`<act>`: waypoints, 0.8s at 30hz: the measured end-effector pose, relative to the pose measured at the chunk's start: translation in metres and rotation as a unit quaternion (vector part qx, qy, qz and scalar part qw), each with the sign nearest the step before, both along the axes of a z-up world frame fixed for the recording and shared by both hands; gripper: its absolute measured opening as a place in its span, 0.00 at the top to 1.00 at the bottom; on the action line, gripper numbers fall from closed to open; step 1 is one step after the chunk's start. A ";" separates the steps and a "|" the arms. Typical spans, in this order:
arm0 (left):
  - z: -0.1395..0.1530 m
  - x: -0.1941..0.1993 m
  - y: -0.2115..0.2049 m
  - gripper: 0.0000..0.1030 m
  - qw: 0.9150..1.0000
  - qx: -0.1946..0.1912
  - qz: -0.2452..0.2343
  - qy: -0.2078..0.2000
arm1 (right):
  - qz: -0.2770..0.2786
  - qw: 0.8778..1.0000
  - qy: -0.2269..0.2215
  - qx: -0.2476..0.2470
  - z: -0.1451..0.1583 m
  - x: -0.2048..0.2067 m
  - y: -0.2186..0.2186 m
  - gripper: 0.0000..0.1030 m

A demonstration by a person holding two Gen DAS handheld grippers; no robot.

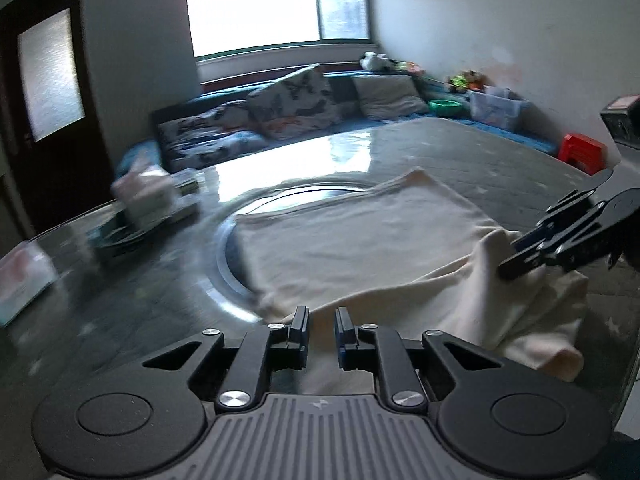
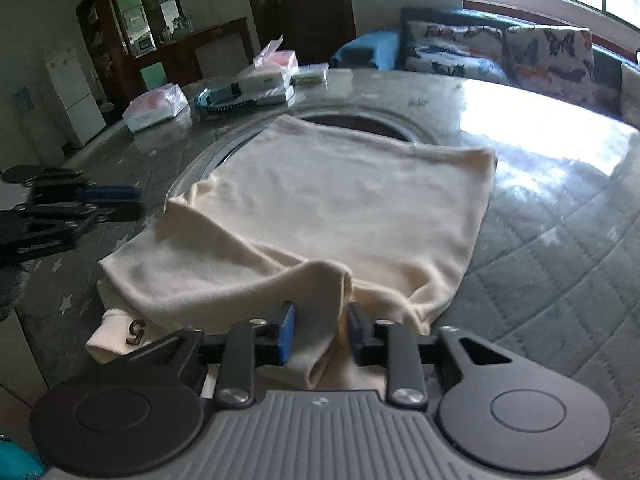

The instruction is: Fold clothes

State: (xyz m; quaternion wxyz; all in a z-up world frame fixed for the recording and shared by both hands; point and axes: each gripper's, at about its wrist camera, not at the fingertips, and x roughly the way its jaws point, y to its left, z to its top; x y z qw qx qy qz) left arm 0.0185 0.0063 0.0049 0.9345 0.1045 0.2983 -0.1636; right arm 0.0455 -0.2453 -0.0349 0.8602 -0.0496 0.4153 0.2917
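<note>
Cream garment (image 2: 320,200) lies mostly flat on the tabletop (image 2: 540,264). Left tool (image 1: 322,320) is released, with nothing between its fingers, beside the near edge. Right tool (image 2: 320,320) pinches a raised fold, probably to carry it across.

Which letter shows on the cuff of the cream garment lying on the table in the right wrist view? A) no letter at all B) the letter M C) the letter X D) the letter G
D: a dark letter G sits on the cuff at the near left corner of the cream garment, just left of the right gripper.
</note>
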 end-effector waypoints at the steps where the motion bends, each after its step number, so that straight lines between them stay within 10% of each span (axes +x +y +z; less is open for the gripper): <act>1: -0.003 0.004 -0.007 0.85 1.000 0.005 -0.008 0.000 | 0.001 1.000 -0.001 -0.002 0.000 -0.001 0.001 0.93; 24: -0.019 0.024 -0.035 0.84 0.999 0.026 -0.015 0.011 | 0.002 0.998 -0.060 -0.024 0.015 0.005 0.011 0.90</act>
